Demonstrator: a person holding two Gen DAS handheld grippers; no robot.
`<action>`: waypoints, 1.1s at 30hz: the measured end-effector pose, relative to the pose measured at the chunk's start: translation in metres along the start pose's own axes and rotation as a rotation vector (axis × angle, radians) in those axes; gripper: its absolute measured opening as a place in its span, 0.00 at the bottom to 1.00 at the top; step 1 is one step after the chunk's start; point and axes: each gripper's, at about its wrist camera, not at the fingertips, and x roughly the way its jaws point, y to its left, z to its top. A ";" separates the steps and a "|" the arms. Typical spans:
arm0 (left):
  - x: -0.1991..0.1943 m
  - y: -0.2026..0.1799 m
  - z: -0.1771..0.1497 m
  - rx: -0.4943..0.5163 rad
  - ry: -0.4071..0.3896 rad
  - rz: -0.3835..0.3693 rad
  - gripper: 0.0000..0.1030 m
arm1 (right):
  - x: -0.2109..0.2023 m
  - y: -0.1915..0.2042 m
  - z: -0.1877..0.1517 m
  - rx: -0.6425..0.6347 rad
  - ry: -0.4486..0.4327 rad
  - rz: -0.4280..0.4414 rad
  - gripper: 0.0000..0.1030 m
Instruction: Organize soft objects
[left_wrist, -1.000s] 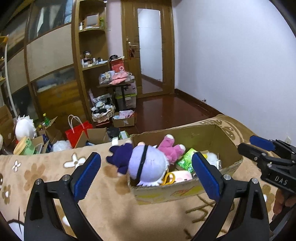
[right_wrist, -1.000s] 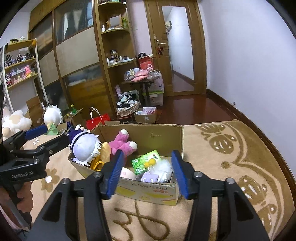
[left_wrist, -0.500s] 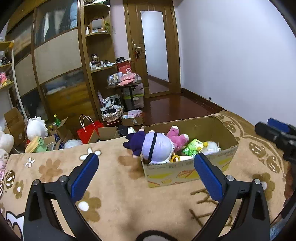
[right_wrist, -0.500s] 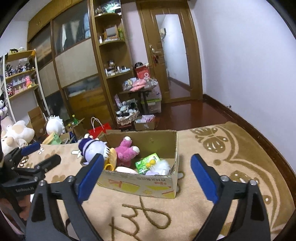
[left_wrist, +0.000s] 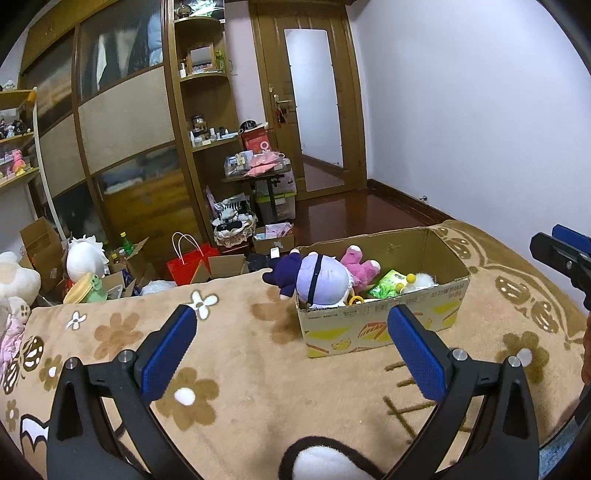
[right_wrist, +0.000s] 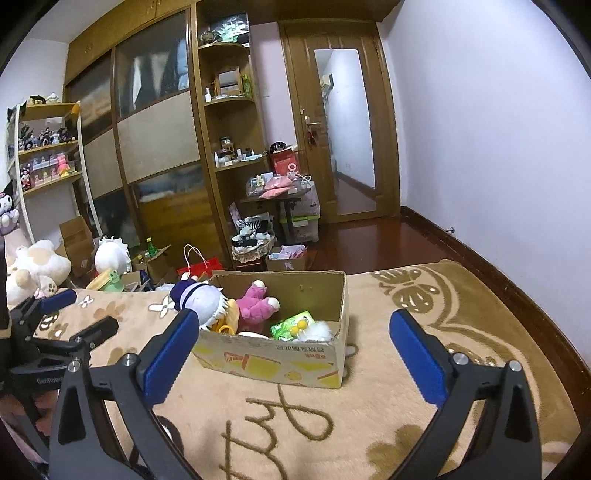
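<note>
Both hand-held grippers, left (left_wrist: 290, 345) and right (right_wrist: 291, 349), are wide open and empty near the cardboard box (right_wrist: 280, 363), because the soft toys (right_wrist: 255, 304) sit inside.

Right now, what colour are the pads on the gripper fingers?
Blue, on black fingers; clearest in the right wrist view.
</note>
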 end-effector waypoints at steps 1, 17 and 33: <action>-0.001 0.000 -0.001 0.000 0.001 -0.001 0.99 | -0.002 0.000 -0.002 -0.001 -0.001 0.000 1.00; 0.016 -0.006 -0.002 0.016 0.004 -0.018 0.99 | 0.011 -0.006 -0.014 -0.013 0.017 -0.037 1.00; 0.027 -0.013 -0.003 0.045 0.005 -0.020 0.99 | 0.022 -0.008 -0.020 -0.006 0.028 -0.049 1.00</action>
